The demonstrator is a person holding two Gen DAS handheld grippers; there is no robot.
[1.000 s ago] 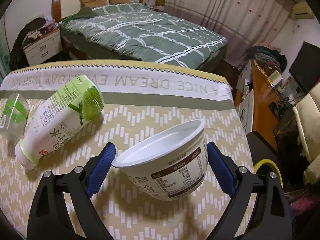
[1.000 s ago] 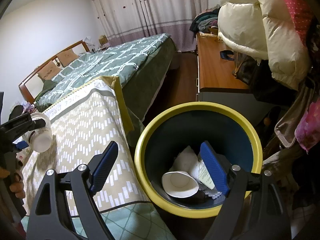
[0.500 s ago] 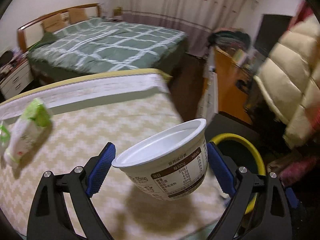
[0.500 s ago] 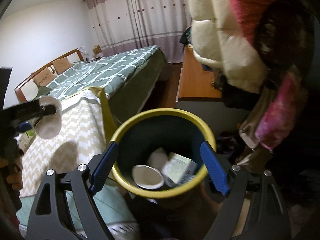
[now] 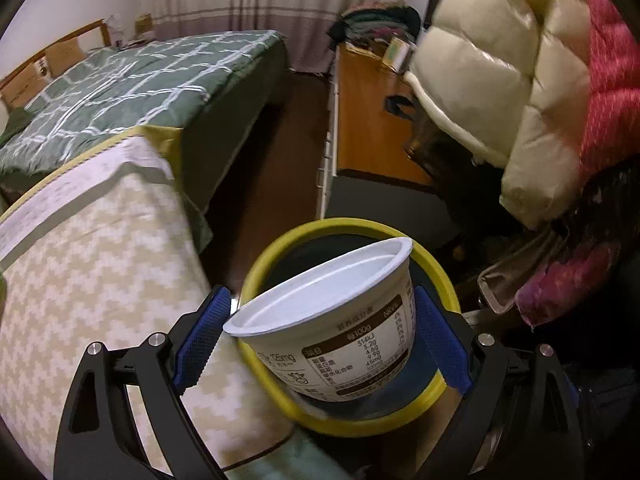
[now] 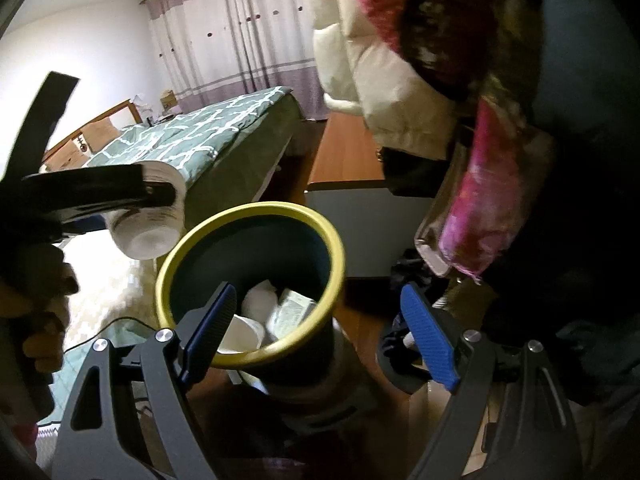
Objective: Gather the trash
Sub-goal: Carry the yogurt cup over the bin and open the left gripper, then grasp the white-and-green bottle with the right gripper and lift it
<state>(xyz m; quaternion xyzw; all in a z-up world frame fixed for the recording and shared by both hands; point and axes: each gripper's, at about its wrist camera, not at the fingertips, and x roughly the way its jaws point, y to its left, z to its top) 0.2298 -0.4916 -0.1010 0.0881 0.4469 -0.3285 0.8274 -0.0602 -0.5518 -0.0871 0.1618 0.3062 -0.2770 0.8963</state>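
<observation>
My left gripper (image 5: 320,336) is shut on a white plastic cup (image 5: 332,320) with a brown nutrition label, held over the near-left rim of the yellow-rimmed dark bin (image 5: 436,272). In the right wrist view the cup (image 6: 148,216) hangs just left of the bin (image 6: 256,210), above its rim. The bin holds a white cup (image 6: 240,334) and crumpled paper packaging (image 6: 292,308). My right gripper (image 6: 320,332) is open and empty, its fingers spread on either side of the bin's near right rim.
A table with a beige zigzag cloth (image 5: 92,272) stands left of the bin. A green-quilted bed (image 5: 140,84) lies behind. A wooden desk (image 5: 368,120) and hanging cream and pink jackets (image 5: 520,92) crowd the right side.
My left gripper has carried the cup rightward off the table to the bin's rim. My right gripper has swung to the right, so the bin now sits left of its centre.
</observation>
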